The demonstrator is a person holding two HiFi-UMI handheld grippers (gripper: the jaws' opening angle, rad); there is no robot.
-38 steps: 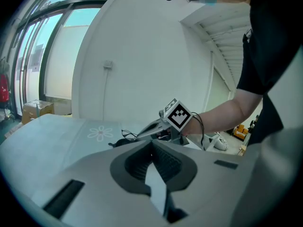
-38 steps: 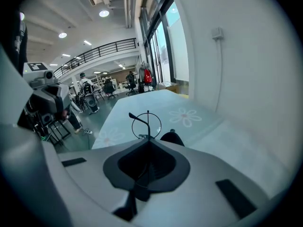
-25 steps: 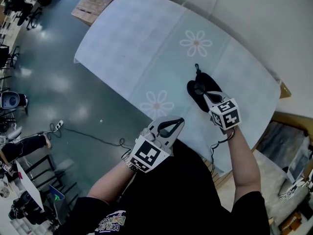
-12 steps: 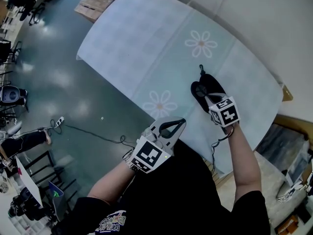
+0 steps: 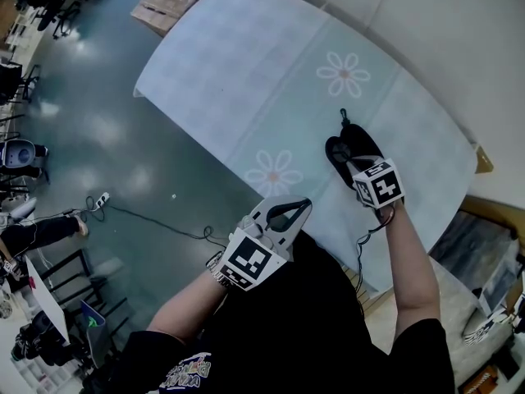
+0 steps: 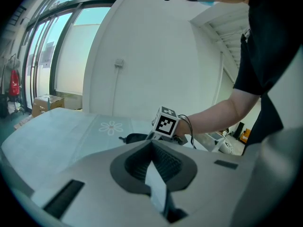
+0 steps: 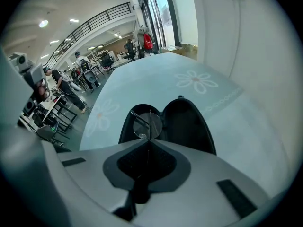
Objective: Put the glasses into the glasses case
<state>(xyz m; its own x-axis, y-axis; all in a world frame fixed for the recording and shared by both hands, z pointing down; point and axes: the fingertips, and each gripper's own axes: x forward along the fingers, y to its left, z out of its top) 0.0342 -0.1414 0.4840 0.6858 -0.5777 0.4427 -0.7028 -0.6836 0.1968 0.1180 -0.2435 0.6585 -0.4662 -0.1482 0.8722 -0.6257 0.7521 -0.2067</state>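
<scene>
Your right gripper (image 7: pixel 149 140) has its jaws pinched together on the thin frame of the glasses (image 7: pixel 144 122). Their lens shows within the left half of the open black glasses case (image 7: pixel 187 122), and the bare other half lies at about 1 o'clock from the jaw tips. Your left gripper (image 6: pixel 152 143) holds nothing, its jaws closed against each other, and hangs at the near edge of the flower-print table (image 5: pixel 246 72), with the case at roughly 2 o'clock from it in the head view.
</scene>
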